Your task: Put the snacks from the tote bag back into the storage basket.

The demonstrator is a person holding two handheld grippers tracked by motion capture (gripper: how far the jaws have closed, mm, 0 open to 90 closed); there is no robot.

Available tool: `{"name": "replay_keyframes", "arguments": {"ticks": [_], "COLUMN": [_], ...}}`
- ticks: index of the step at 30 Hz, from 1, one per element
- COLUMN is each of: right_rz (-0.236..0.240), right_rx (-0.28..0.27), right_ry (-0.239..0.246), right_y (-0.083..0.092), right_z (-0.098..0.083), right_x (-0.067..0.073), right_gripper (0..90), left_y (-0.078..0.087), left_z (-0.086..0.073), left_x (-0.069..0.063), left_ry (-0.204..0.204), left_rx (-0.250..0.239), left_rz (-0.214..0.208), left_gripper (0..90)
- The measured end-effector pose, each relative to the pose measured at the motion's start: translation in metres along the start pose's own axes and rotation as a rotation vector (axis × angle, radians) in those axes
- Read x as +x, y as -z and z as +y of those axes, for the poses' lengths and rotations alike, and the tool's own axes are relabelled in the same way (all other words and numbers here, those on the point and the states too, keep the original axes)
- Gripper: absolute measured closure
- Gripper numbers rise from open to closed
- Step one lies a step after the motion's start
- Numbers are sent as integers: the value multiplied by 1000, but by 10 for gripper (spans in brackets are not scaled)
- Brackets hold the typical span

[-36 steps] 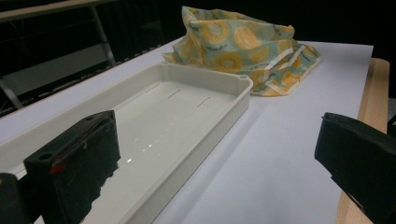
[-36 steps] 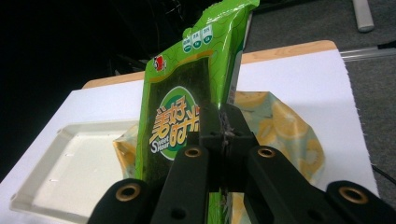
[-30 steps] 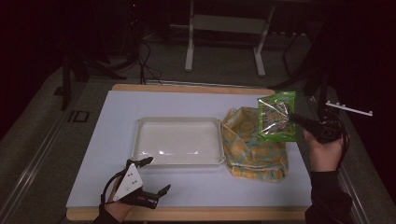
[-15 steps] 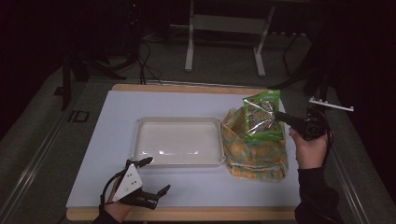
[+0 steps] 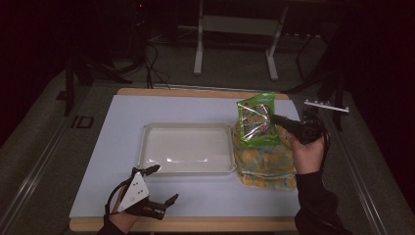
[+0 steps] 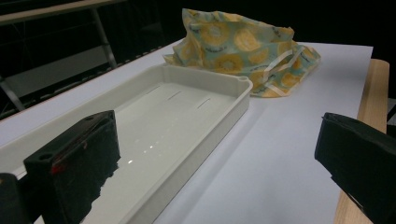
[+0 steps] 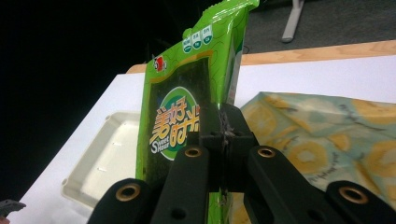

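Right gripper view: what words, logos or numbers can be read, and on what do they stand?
"Sweet Hour": on the green snack packet, under large Chinese characters, partly hidden by the right gripper.
Small red logo at the packet's top left: too small to read.
Three small badges near its top: too small to read.
Patterned cloth bag: faint print, blurred.

Open left claw (image 6: 210,186) faces white tray (image 6: 187,100), patterned bag (image 6: 243,51).

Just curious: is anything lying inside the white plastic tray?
No, the white plastic tray lies bare, and the green snack packet hangs in the right gripper.
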State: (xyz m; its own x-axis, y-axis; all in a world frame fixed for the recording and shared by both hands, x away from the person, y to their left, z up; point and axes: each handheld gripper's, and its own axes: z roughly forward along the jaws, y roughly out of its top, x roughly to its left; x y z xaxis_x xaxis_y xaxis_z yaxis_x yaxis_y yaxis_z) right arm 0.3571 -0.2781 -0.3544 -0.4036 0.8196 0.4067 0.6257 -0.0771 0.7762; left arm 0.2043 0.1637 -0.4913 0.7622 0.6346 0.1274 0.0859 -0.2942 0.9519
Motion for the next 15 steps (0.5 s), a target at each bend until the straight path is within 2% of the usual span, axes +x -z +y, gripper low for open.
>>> {"name": "replay_keyframes", "arguments": {"ticks": [15], "right_rz": [46], "right_rx": [11], "right_ry": [4], "right_y": [-19], "right_z": [0], "right_x": [19], "right_gripper": [891], "left_y": [1], "left_z": [0], "left_x": [0], "left_ry": [-1], "left_rx": [-2], "left_rz": [1], "left_gripper": [6]}}
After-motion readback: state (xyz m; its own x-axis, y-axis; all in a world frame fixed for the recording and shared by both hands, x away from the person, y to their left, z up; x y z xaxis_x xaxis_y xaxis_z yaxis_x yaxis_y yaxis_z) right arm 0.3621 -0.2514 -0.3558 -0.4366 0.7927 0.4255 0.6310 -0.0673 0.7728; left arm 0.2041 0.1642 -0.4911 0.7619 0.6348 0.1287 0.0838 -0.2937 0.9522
